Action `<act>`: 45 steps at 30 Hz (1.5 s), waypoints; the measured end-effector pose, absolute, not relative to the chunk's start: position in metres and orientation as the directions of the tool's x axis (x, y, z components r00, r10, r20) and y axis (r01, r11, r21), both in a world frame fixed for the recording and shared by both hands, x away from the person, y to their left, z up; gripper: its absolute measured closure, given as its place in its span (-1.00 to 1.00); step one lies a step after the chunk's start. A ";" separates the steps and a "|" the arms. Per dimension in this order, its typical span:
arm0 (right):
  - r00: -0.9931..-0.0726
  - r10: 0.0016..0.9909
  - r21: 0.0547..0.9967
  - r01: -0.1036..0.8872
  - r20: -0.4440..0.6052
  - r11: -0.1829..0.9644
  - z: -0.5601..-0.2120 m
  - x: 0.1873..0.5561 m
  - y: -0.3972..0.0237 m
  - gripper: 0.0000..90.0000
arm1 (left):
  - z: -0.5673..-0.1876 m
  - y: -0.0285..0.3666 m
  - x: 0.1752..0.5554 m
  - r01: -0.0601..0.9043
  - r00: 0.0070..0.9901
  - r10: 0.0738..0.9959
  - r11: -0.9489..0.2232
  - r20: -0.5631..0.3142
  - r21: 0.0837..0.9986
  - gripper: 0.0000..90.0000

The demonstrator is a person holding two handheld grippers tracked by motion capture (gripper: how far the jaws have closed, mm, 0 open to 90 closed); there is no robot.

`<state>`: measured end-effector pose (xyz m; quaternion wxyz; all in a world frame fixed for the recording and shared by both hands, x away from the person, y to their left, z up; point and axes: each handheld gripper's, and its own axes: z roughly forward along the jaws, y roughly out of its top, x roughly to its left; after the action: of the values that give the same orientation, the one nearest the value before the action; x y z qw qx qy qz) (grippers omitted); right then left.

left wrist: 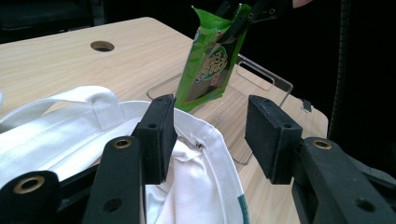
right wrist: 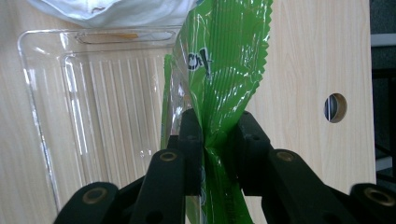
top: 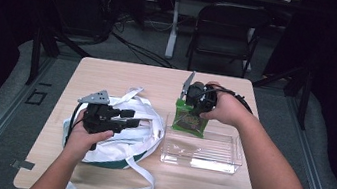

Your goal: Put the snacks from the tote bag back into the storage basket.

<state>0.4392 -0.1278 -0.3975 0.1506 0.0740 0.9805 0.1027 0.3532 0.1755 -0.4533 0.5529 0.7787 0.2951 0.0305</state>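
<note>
Two jaws of the right gripper [top: 189, 109] are clenching the green packet [top: 190, 120], dangling over the clear tray's [top: 227, 159] far-left corner; left gripper [left wrist: 210, 135] is gaping over the white bag [top: 124, 141].

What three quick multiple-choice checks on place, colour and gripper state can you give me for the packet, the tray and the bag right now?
1. Where is the green packet?
A. Hanging over the clear tray's left end
B. Flat on the white bag
C. On the floor

2. What colour are the bag's straps?
A. Green
B. White
C. Black

3. What is the state of the right gripper?
A. Open and empty
B. Shut on the bag
C. Shut on the packet

Answers:
1. A, as the high view shows the packet held upright above the tray's left end.
2. B, as the straps lie white across the table.
3. C, as the right gripper view shows both pads pinching the green film. The left gripper stands open at the bag's rim.
</note>
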 end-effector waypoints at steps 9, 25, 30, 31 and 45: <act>-0.943 0.178 0.234 0.113 -0.280 0.966 -0.403 0.446 -0.127 0.67 | -0.454 0.178 0.354 0.425 0.823 0.496 -0.210 -0.279 0.881 0.16; -0.944 0.144 0.222 0.078 -0.297 0.972 -0.417 0.453 -0.117 0.67 | -0.455 0.180 0.355 0.432 0.816 0.504 -0.207 -0.282 0.878 0.16; -0.942 0.140 0.216 0.075 -0.305 0.974 -0.420 0.455 -0.117 0.67 | -0.456 0.183 0.354 0.434 0.811 0.513 -0.203 -0.282 0.878 0.16; -0.942 0.133 0.206 0.071 -0.308 0.976 -0.420 0.455 -0.116 0.67 | -0.456 0.183 0.353 0.434 0.809 0.515 -0.200 -0.283 0.878 0.17; -0.945 0.100 0.191 0.041 -0.312 0.981 -0.434 0.461 -0.108 0.67 | -0.459 0.192 0.350 0.444 0.791 0.544 -0.197 -0.280 0.874 0.17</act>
<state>0.4608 -0.1079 -0.4340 0.1621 0.0361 0.9819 0.0915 0.3503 0.1923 -0.4585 0.5468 0.7724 0.3200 0.0456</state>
